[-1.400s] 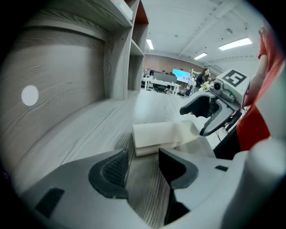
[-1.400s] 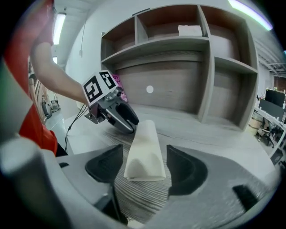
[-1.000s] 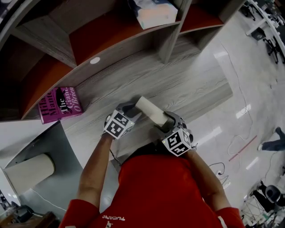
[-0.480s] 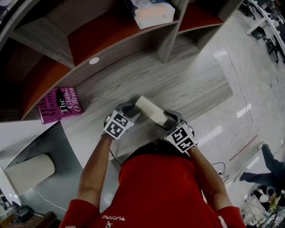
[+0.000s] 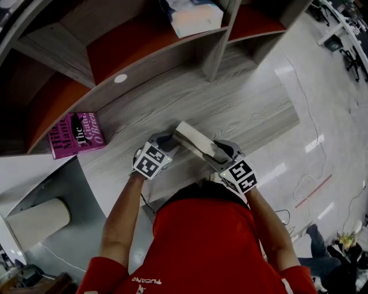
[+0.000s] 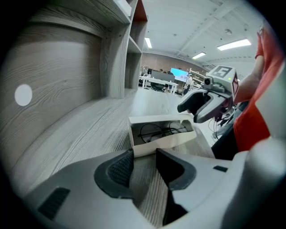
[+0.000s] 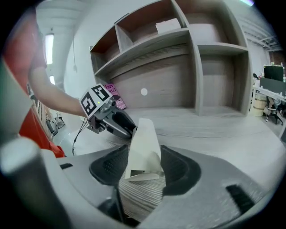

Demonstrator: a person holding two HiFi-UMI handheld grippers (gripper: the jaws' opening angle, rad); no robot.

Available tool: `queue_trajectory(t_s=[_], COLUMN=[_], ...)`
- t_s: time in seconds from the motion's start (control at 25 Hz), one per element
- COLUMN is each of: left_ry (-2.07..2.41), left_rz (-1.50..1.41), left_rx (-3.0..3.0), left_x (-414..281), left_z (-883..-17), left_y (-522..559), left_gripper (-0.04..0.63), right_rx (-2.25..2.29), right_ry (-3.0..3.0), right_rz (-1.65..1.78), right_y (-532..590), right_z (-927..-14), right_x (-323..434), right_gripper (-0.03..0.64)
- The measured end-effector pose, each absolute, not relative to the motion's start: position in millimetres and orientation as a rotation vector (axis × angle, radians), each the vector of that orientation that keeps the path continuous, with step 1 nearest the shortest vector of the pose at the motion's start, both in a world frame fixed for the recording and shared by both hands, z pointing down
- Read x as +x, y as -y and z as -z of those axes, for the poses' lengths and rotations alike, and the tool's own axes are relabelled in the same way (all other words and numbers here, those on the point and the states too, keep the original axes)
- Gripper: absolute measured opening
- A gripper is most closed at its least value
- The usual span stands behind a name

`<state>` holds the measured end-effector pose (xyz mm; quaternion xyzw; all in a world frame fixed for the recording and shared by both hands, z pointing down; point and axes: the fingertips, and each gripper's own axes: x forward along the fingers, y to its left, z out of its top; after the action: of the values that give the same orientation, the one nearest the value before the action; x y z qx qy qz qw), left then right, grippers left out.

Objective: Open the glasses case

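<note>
Since the earlier head view, the lid (image 7: 144, 143) of the glasses case (image 5: 195, 143) is seen raised from the closed cream shape it had, and the right gripper (image 5: 221, 150) is seen rolled, its marker cube (image 5: 240, 175) now turned to a different angle. The right gripper's jaws have just been closing, with the lid between them.

The case is laid on the grey wood worktop (image 5: 241, 109), near its front edge, between the two grippers. A pink book (image 5: 77, 134) is lying well apart to the left, and a pale box (image 5: 195, 16) is kept on a shelf above.

Only the left gripper view shows the inside: a pair of thin-rimmed glasses (image 6: 161, 132) is exposed in the case's open tray. The left gripper (image 6: 144, 154) is set fairly wide, and the near end of the case is taken between its tips; the pads appear to press on it, though the contact is hard to make out.

Only the right gripper view shows the lid end-on, standing upright and slightly tilted, with its lower edges held against both pads. From the head view, this grip is hidden under the gripper bodies, and just the long pale top of the case is seen.
</note>
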<state>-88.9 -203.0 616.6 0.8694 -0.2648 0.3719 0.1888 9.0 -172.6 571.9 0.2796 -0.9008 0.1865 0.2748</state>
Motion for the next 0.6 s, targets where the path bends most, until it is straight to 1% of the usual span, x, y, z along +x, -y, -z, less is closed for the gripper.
queue_trajectory(t_s=[0.08, 0.6], left_ry=[0.755, 0.762], left_rz=[-1.049, -1.068], left_rx=[2.448, 2.424], left_x=[-89, -89], left_z=[-617, -621], left_y=[205, 204], left_gripper=[0.155, 0.155], right_rx=[0.789, 0.955], right_ry=[2.448, 2.405], right_rz=[-0.484, -0.380], right_y=[180, 215], right_z=[-566, -556], right_x=[10, 32], right_gripper=[0.220, 0.026])
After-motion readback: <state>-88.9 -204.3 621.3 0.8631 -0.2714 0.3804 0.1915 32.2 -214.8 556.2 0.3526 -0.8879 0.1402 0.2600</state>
